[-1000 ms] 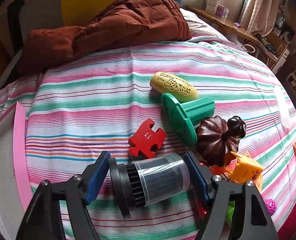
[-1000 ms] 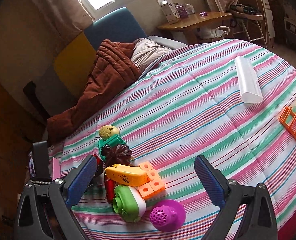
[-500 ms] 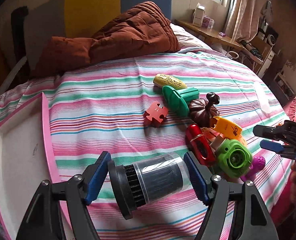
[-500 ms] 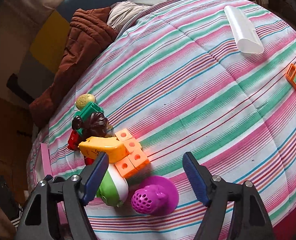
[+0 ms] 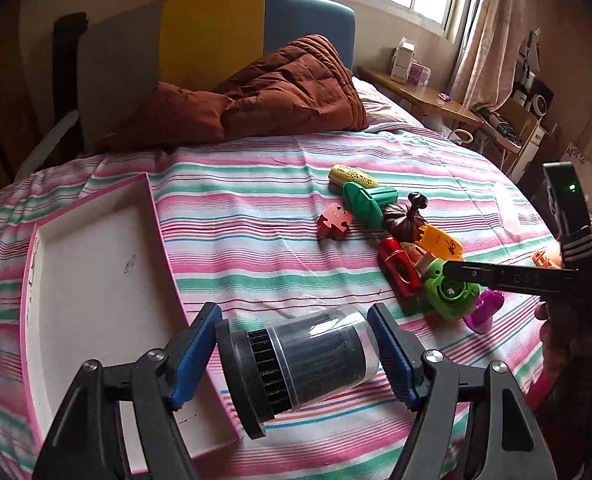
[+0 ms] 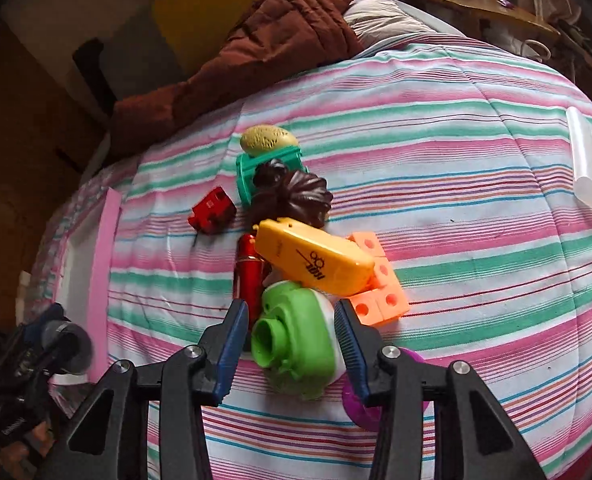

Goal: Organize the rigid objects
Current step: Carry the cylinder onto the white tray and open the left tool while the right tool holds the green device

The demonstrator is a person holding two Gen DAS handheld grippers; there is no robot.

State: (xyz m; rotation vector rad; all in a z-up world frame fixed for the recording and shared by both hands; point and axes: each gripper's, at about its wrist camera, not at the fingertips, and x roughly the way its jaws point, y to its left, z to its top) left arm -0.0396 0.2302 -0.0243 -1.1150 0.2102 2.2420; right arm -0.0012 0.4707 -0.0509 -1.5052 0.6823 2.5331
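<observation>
The right gripper (image 6: 293, 344) is blocking the lower sides of the green-and-white toy (image 6: 296, 344), so contact between the blue pads (image 6: 231, 344) and the toy cannot be confirmed. A purple toy (image 6: 366, 408) is showing only as a sliver behind the right finger. The red cylinder (image 6: 249, 276) is lying partly under the yellow case (image 6: 316, 262). In the left wrist view, the left gripper (image 5: 296, 354) is covering the near corner of the pink-rimmed tray (image 5: 95, 264), and the right gripper's body is crossing in front of the green toy. The orange item (image 5: 544, 258) at the far right is too small to identify.
</observation>
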